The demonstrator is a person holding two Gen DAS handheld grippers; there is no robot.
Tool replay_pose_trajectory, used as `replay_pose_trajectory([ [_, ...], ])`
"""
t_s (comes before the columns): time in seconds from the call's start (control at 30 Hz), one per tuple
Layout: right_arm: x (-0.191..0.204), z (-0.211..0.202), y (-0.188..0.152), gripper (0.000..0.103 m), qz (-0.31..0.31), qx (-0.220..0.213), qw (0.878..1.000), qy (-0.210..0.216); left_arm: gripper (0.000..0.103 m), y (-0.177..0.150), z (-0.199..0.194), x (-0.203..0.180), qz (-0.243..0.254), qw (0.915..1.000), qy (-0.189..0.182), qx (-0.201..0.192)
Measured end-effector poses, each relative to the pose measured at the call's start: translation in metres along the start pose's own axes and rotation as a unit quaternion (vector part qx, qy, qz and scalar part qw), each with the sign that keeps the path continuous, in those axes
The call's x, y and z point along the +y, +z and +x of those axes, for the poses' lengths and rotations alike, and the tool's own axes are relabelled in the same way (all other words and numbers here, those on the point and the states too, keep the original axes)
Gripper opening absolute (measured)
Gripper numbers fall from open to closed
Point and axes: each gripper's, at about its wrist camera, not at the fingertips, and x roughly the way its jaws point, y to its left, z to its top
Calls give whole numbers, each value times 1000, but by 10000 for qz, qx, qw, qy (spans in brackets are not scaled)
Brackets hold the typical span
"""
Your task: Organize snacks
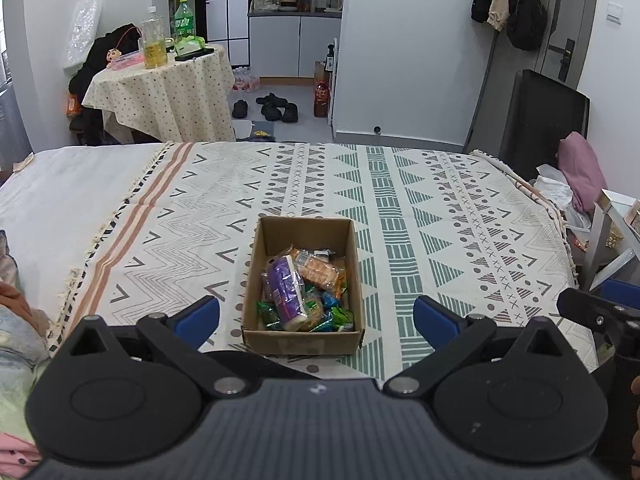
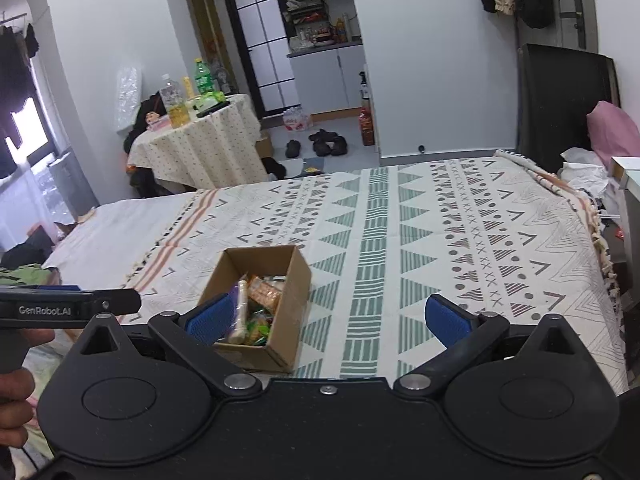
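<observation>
Left gripper (image 1: 316, 316): jaws spread wide, blue pads (image 1: 199, 316) empty, nothing between them but air. It hangs above the near edge of the bed. The cardboard box (image 1: 303, 342) lies straight ahead, centred in the gap between the two fingers, its near wall just beyond the gripper body. No contact seen between pads and box.

Right gripper (image 2: 330, 320): jaws likewise spread, pads (image 2: 448, 320) empty. From this view the box (image 2: 288, 292) sits off-centre to the left, its near left corner partly behind the left pad; whether pad touches cardboard cannot be told. The left gripper's arm shows at the left edge of this view, with part of a hand (image 2: 16, 392) below it.

Box contents: open top, snacks piled in the near half. A purple-wrapped pack (image 1: 283, 286) lies lengthwise on top, an orange cracker pack (image 1: 320, 272) beside it to the right, small green and blue packets (image 1: 338, 316) along the near wall. The far half of the box floor is bare.

Box rests on a patterned blanket (image 1: 440, 216) covering the bed; no snacks seen on the blanket.

Beyond the bed: a round table with dotted cloth (image 1: 168, 88) carrying bottles (image 1: 154, 40), dark shoes (image 1: 276, 106) on the floor, a kitchen alcove farther back.
</observation>
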Motion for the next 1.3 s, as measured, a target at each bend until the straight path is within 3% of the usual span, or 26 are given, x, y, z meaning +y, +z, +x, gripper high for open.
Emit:
replay_pose_trajectory([
  [0.9, -10, -15, -8, 103, 182, 76, 9998, 86, 103, -9, -5, -15, 218, 9997, -105, 49],
  [1.3, -1, -9, -9, 103, -53, 157, 9998, -66, 103, -13, 0, -13, 160, 9996, -157, 147],
])
